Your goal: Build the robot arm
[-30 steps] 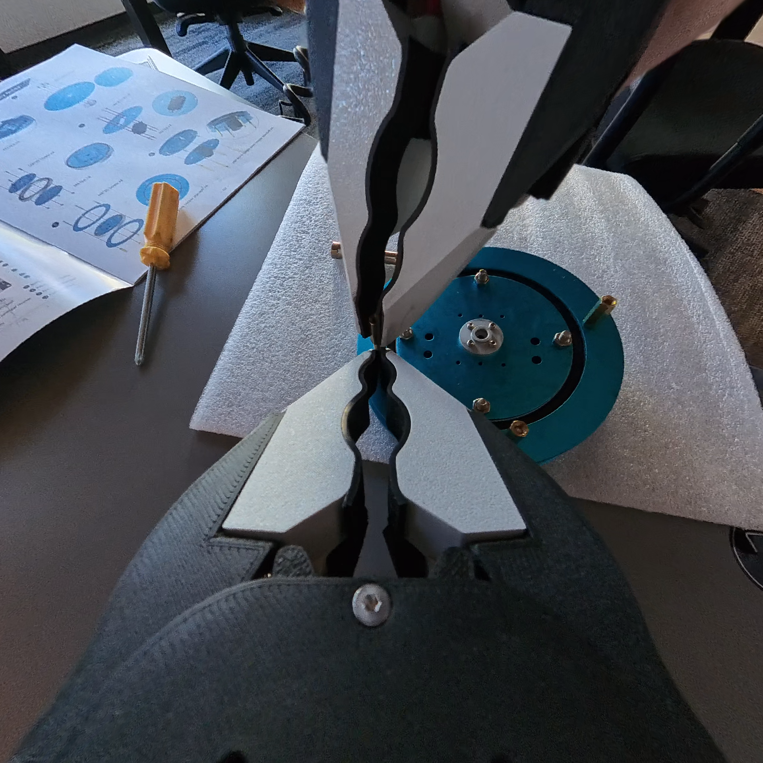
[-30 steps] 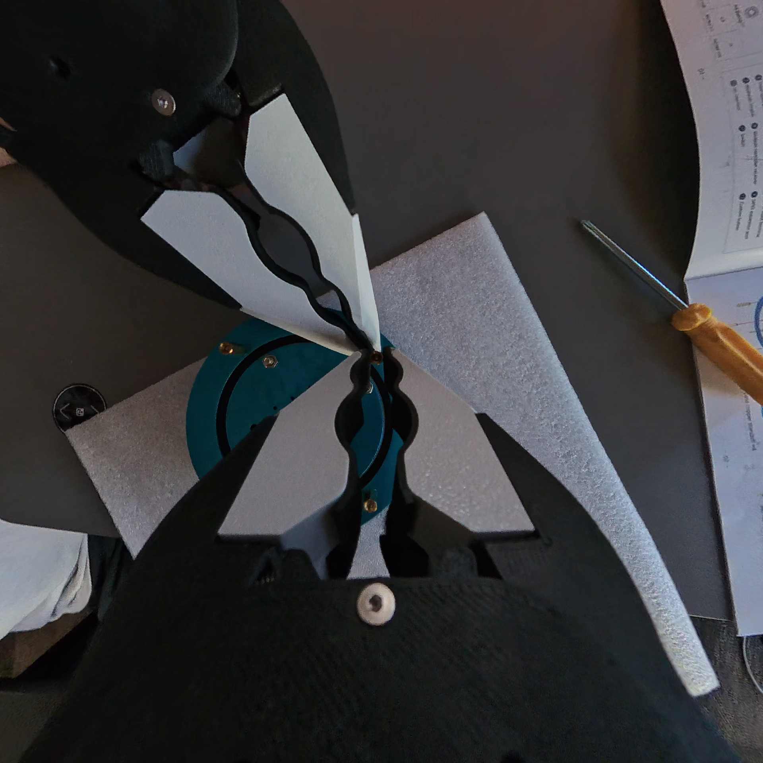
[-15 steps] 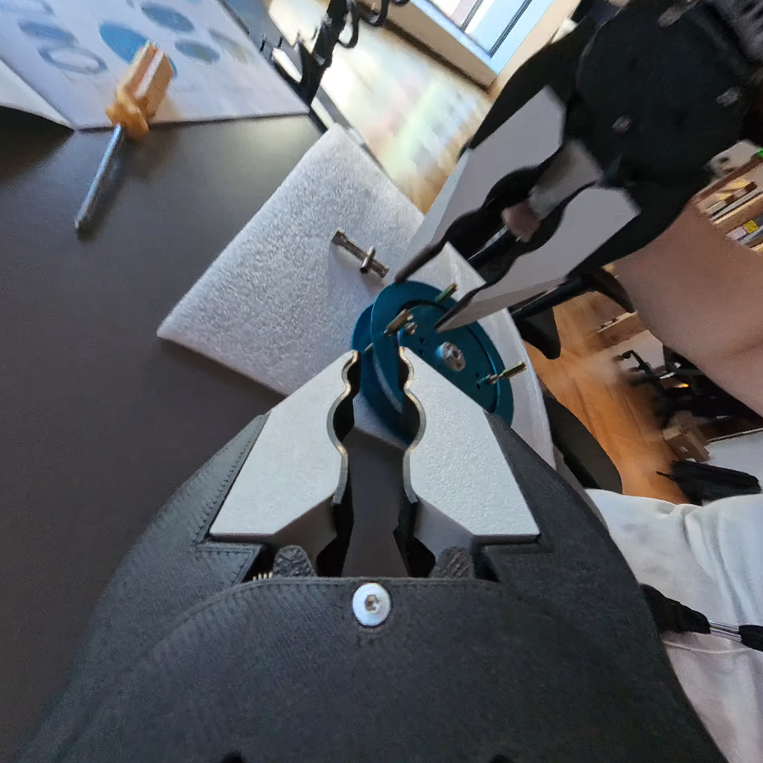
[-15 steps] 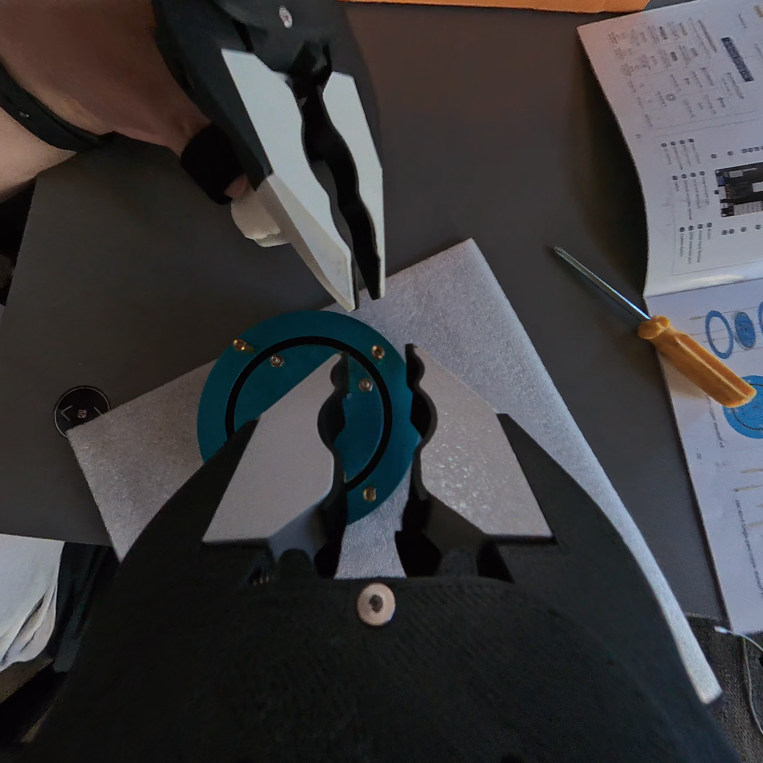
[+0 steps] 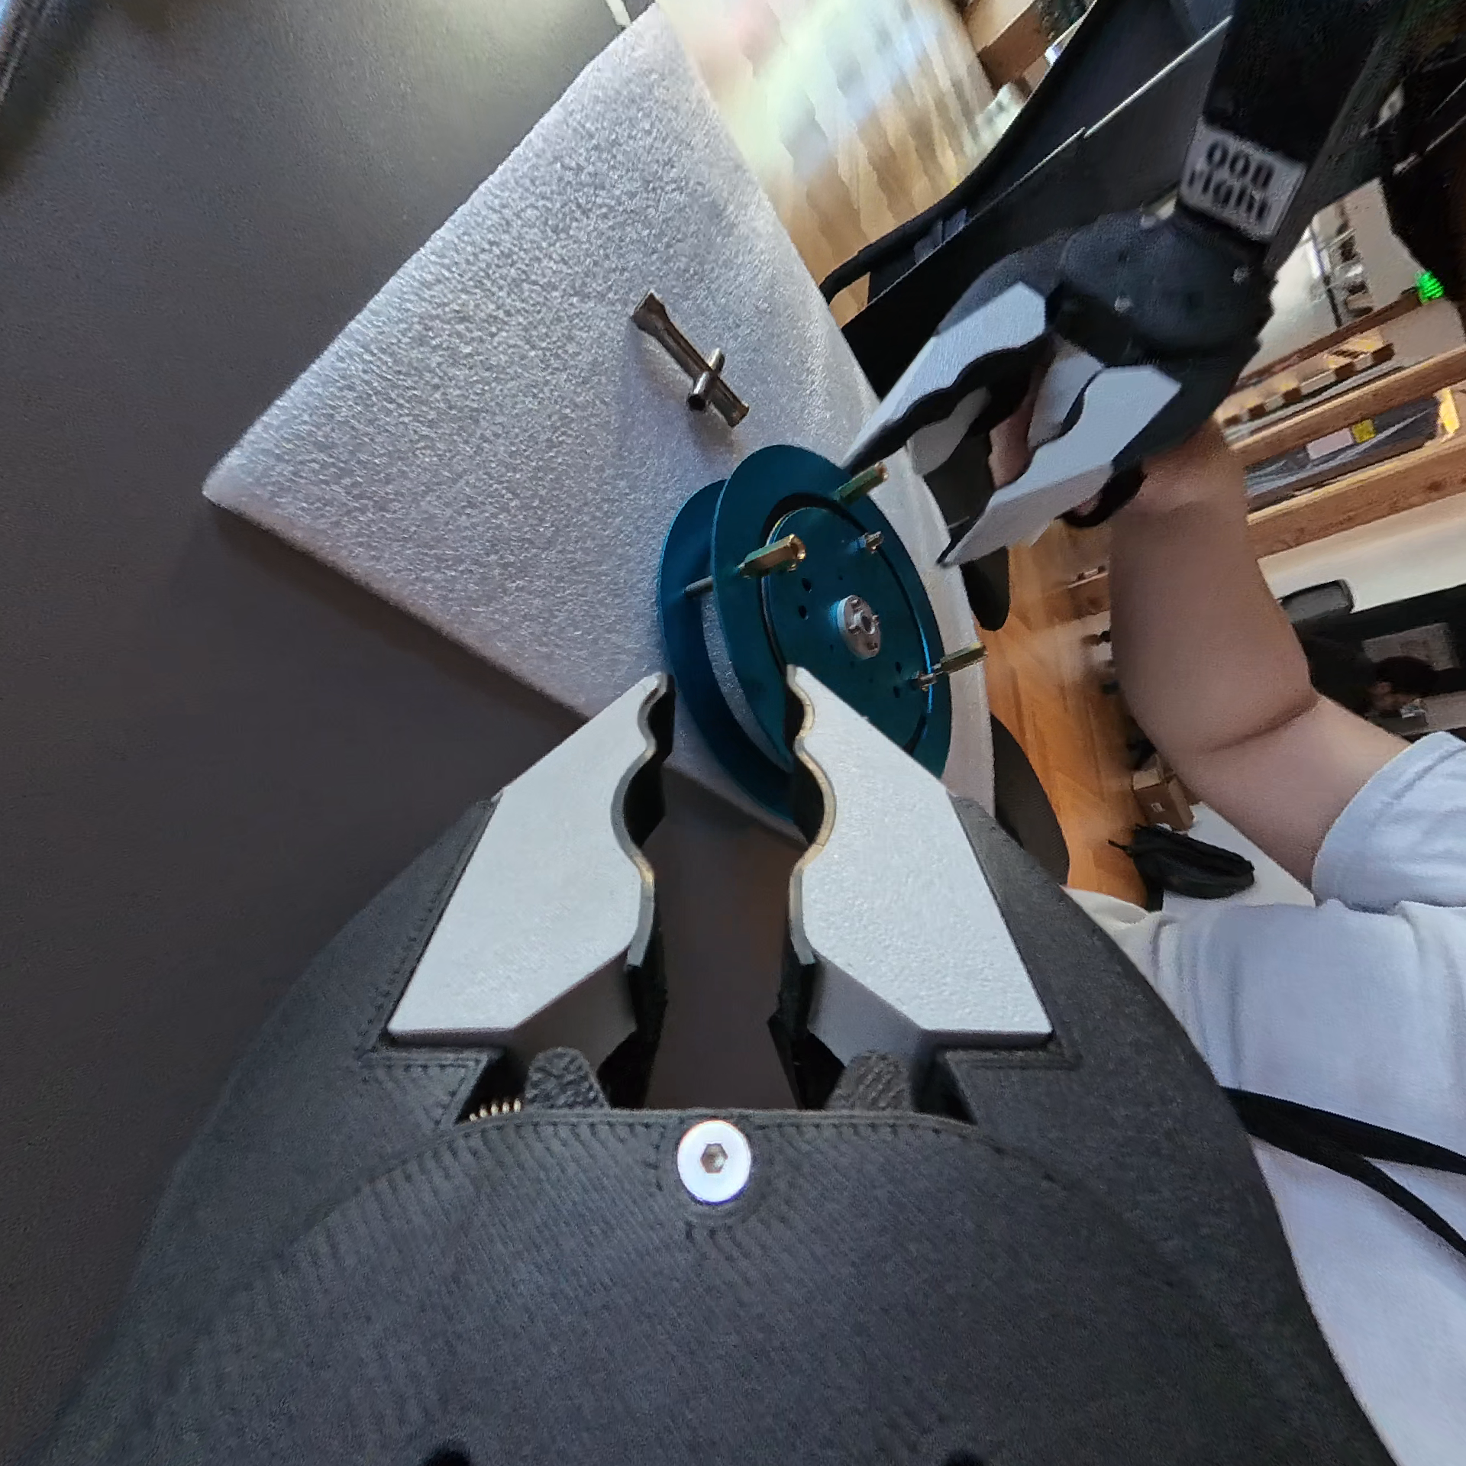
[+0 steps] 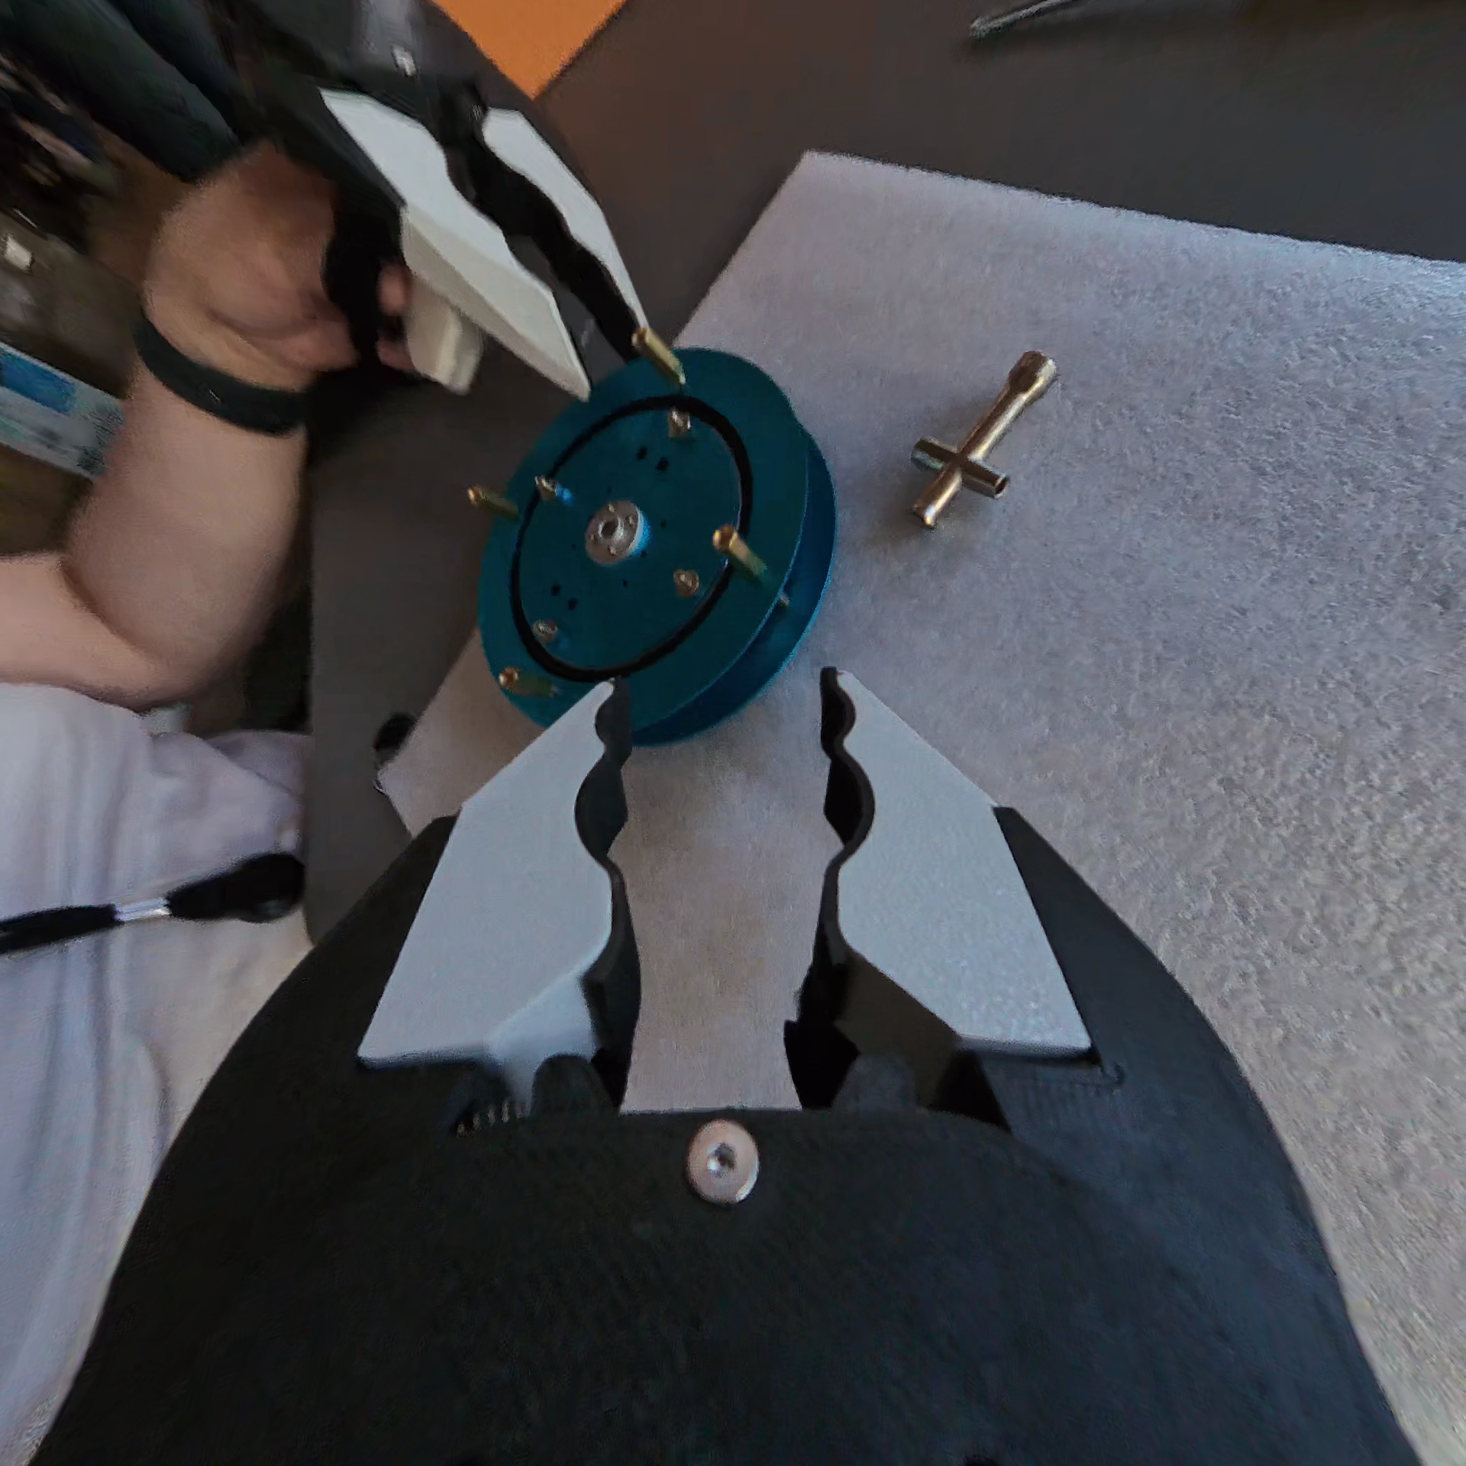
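2 stacked blue discs sit on the white foam sheet, near its edge, joined into 1 wheel-like assembly with a groove between them. In the top face there is a black ring and a silver hub at the centre, small screws sit around it, and several brass standoffs poke up from the face.

Left tool, in the left wrist view, has its jaws parted with nothing between them; the rim of the blue discs shows in the gap between its fingertips, though whether they touch it I cannot tell. From the right wrist view that same left tool comes in from the upper left, tips just beside a brass standoff at the disc's far rim; contact or not, I cannot tell.

Right tool is open too, holding nothing, its left tip just over the near rim of the discs, its right tip over bare foam. In the left wrist view the right tool hovers close to the upper standoff, jaws apart.

Beside the discs, apart from them on the foam, lies 1 small metal cross wrench. Foam rests on the dark bench. A person's bare forearm and white sleeve hold the right tool.
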A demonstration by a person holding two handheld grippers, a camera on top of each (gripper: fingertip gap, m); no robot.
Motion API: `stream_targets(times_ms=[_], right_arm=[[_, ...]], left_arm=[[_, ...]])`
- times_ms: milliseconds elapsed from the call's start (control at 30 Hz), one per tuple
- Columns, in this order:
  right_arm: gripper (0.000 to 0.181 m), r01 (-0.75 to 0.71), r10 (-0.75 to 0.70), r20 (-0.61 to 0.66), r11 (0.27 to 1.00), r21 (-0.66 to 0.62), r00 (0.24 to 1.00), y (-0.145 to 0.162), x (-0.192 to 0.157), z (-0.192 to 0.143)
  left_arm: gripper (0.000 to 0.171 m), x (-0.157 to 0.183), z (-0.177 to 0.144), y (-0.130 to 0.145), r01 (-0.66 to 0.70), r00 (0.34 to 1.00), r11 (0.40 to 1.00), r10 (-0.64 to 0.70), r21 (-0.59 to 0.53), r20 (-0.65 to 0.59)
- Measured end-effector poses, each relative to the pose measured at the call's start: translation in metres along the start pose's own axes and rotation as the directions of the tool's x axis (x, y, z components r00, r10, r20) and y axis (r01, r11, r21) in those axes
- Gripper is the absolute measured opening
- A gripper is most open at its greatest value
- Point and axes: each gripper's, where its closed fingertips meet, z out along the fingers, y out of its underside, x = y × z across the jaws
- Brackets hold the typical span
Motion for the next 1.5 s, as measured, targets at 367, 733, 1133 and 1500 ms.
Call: stream_targets(times_ms=[367, 733, 1133, 1500], right_arm=[[0.041, -0.129, 0.169, 0.184, 0.969, -0.210, 0.968, -0.005, 0.006, 0.017], [0.032, -0.115, 0.167, 0.256, 0.972, -0.204, 0.952, -0.006, 0.008, 0.018], [0.034, -0.124, 0.153, 0.286, 0.985, -0.119, 0.946, -0.005, 0.006, 0.017], [0.044, -0.029, 0.065, 0.215, 0.986, -0.167, 0.974, -0.009, 0.004, 0.020]], left_arm=[[0.029, -0.002, 0.007, 0.002, -0.014, 1.000, 0.985, 0.012, -0.169, -0.015], [0.020, 0.005, 0.007, 0.008, -0.288, 0.938, 0.829, 0.344, -0.479, 0.032], [0.024, 0.004, 0.006, 0.003, -0.473, 0.769, 0.663, 0.632, -0.580, 0.095], [0.040, 0.001, 0.009, 0.000, -0.109, 0.994, 0.920, 0.088, -0.377, -0.072]])
